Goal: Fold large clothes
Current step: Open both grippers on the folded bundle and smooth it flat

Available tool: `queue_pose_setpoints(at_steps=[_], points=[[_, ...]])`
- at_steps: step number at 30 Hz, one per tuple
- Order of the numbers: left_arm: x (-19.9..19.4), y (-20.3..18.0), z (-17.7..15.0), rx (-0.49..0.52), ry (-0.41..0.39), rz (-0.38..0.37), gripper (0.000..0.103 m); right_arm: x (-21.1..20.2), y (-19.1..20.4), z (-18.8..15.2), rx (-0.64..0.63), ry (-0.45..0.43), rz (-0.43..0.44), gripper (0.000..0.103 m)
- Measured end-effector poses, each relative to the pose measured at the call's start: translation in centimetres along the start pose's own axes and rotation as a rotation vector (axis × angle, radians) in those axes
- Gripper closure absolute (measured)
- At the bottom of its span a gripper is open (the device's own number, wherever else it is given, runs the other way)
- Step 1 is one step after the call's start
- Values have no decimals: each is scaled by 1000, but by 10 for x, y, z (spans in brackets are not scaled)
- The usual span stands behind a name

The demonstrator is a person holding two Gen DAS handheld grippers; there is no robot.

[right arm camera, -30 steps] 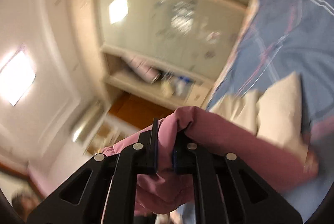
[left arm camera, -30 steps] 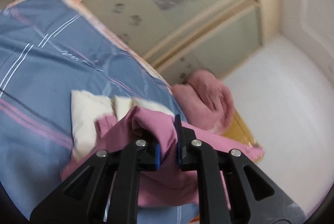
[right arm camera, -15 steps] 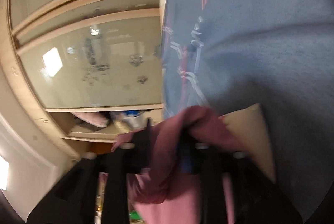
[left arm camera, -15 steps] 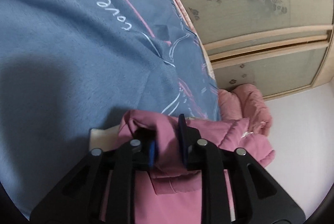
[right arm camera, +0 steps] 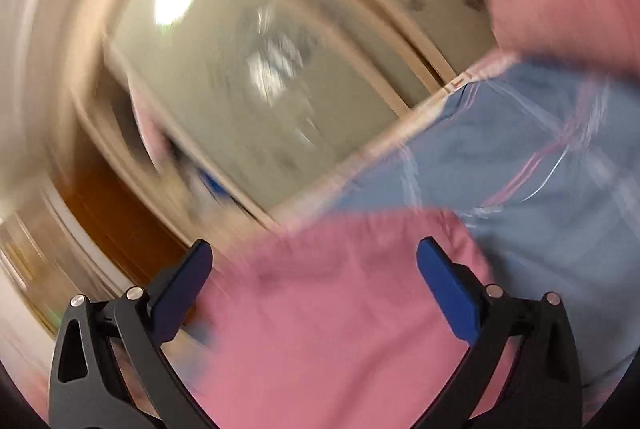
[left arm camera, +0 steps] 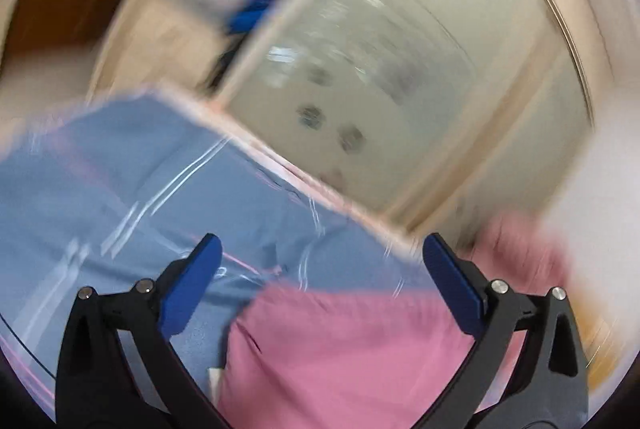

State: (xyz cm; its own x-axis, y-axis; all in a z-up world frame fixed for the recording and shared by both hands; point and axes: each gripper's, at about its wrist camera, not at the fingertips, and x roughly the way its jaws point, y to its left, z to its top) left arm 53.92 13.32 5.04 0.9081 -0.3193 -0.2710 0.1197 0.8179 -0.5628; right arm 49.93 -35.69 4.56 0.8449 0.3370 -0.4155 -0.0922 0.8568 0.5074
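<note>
Tools both opening: left tool and right tool pinched the pink garment a second ago; now it lies released on the bed, fold laid

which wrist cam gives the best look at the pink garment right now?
Right wrist. The pink garment fills most of the lower frame there, though blurred. The left wrist view shows less of it, low down, with more of the blue bedsheet.
</note>
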Motion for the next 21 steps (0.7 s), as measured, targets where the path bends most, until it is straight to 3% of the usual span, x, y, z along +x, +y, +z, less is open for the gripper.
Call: queue_pose_setpoints(at_steps=[1, 3, 4, 7, 11, 14, 18, 21], points=[[11, -32, -11, 117, 81, 7, 2, 14, 13, -5, -44, 42, -55, 1], [44, -79, -37, 253, 252, 46, 2, 46, 33, -20, -98, 95, -135, 1], [55, -93, -50, 283, 294, 67, 2, 67, 41, -23, -108, 92, -151, 1], [105, -118, -79, 334, 338, 178, 2, 123, 48, -24, -122, 118, -228, 1], [167, -94, -111, 300, 449, 289, 2, 185, 22, -41, -112, 208, -402, 1], [184, -67, -127, 231, 421, 343, 2, 207, -12, -56, -46, 244, -432, 1], [181, -69, -142, 308, 340, 415, 2, 215, -25, -71, -49, 247, -450, 1], [181, -76, -146, 322, 306, 428, 2, 210, -34, -74, -14, 243, -419, 1]])
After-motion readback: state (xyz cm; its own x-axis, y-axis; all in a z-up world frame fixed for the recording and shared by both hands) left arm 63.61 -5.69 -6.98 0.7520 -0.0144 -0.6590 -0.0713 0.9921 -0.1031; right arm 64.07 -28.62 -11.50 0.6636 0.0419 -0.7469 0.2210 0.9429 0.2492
